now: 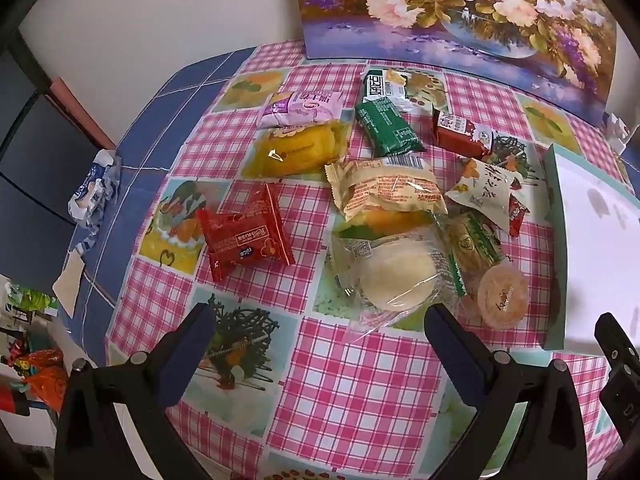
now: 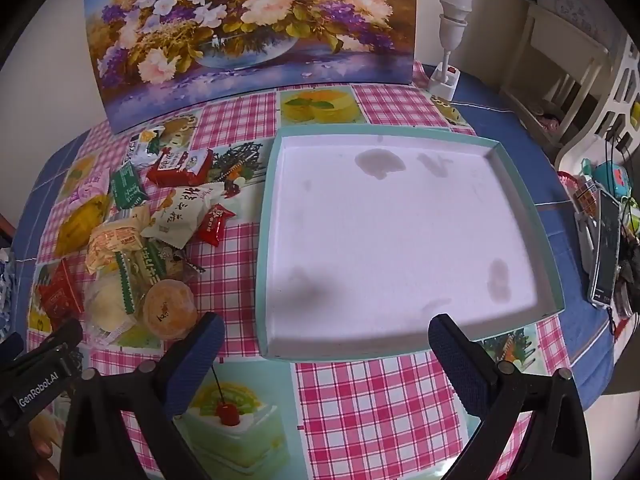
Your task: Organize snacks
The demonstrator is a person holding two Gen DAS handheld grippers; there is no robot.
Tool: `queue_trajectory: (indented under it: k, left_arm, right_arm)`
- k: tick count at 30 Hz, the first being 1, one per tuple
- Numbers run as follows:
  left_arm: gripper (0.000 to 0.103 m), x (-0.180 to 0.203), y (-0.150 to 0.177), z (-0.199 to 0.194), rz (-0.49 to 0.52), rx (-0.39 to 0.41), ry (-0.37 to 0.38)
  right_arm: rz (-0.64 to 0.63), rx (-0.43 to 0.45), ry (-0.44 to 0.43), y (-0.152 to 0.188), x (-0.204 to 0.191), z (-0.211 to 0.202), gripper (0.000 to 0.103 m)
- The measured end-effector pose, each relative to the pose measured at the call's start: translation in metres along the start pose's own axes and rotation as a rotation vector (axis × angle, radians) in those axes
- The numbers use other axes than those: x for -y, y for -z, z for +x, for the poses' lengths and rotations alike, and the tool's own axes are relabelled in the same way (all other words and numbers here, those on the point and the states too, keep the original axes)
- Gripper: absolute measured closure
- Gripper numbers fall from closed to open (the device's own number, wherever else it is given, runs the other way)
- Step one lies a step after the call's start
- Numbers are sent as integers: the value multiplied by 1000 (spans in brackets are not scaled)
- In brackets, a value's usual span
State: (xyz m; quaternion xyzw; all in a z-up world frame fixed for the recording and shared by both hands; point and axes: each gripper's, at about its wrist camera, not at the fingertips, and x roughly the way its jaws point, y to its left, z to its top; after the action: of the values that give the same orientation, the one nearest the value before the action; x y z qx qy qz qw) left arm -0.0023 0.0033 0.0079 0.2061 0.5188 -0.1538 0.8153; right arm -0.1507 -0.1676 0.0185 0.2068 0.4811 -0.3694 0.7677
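**Snacks heaped beside an empty tray, both grippers open above the table**

The snack pile [image 1: 384, 200] lies loose on the checked tablecloth [image 1: 352, 380], toward the back of the table and just beside the left wall of the teal-rimmed tray [image 2: 272, 216]. The left wrist view alone shows the pile in detail: a red packet [image 1: 246, 236] apart at its left edge, a yellow packet [image 1: 300, 152] and a lilac one [image 1: 300, 110] behind it, a green bar [image 1: 386, 128] with its long axis running from the flower picture [image 1: 460, 8] toward the table's near edge, a round pale bun in clear wrap [image 1: 394, 276] nearest the camera, and a small orange jelly cup [image 1: 503, 296] upright by the tray's near-left corner. That view catches only a strip of the tray. The right wrist view shows the whole tray, white inside, stained, holding nothing, with a lamp [image 2: 452, 20] at the back right corner of the table.

The left gripper [image 1: 316, 332] hangs over bare cloth just short of the bun, jaws spread wide, touching nothing. The right gripper [image 2: 326, 340] hovers at the tray's near wall, jaws equally wide and empty.
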Motion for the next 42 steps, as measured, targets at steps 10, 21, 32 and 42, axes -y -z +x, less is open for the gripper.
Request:
queue_trajectory:
  k: [10,21,32,42]
  left_arm:
    - [0,-2,-1,0,-16,-7,-8]
    - [0,0,0,2,-28,-16,-22]
    - [0,0,0,4,-34,-25,-22]
    - [0,1,0,4,-39,-28,-20]
  right_arm:
    - [-2,-1,-7,0,0,1,0]
    - [0,1,-9,0,0,1,0]
    - [1,2,-11,1,0,1,0]
    - [2,2,-12,1,0,1,0]
